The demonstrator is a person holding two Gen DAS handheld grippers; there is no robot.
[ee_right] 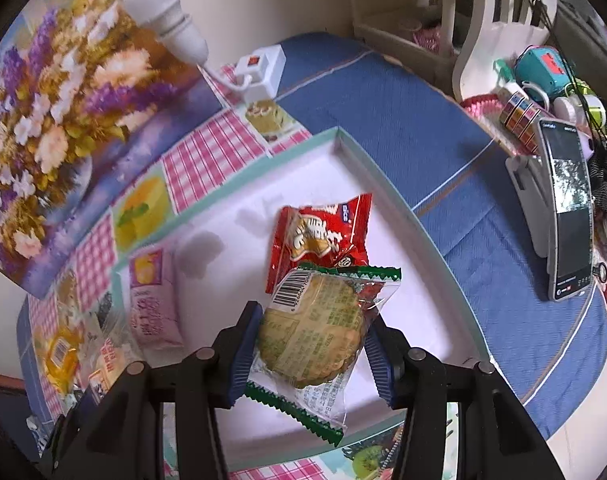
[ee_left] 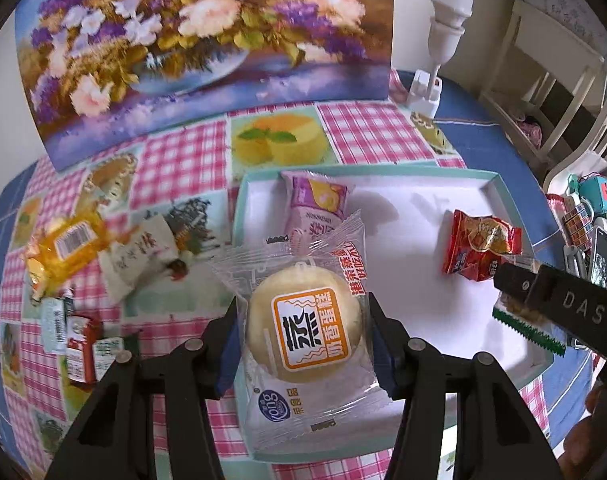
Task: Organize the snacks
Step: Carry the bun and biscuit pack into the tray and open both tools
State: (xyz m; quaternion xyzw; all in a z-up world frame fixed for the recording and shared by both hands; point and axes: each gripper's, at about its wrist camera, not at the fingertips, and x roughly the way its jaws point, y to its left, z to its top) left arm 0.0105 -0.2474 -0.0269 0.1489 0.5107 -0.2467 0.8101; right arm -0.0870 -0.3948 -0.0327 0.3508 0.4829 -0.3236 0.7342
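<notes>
Left gripper (ee_left: pixel 303 340): pinching a clear-wrapped steamed cake (ee_left: pixel 303 328) between its 2 blue pads, held over the near left part of the tray.
Right gripper (ee_right: pixel 309 350): pinching a green-edged biscuit packet (ee_right: pixel 315 340), barcode side up, over the tray's near right part; in the left wrist view its black body juts in from the right edge.
Tray (ee_left: pixel 499 188): shallow white box with a pale teal rim, lying on the checked cloth.
In the tray: a pink packet (ee_left: pixel 315 208) at the far left wall, partly covered by the steamed cake's wrapper; a red packet (ee_left: pixel 481 246) on the right, just beyond the biscuit packet.
Outside the tray, left: a yellow packet (ee_left: pixel 65 246), a white sachet (ee_left: pixel 137 256), a small red packet (ee_left: pixel 81 354) and small green-white packets (ee_left: pixel 55 318), lying close together on the cloth.
Cloth (ee_left: pixel 175 160): pink check with cake pictures, over a blue cover (ee_right: pixel 403 120).
Behind: a flower painting (ee_left: pixel 183 40) standing propped against the wall, its lower edge near the tray's far rim.
Far right: a white lamp (ee_left: pixel 449 12) on a plug base.
Right side: a phone (ee_right: pixel 569 212) on a stand, well apart from the tray, with a colour cube (ee_right: pixel 521 122) and small toys beyond it.
</notes>
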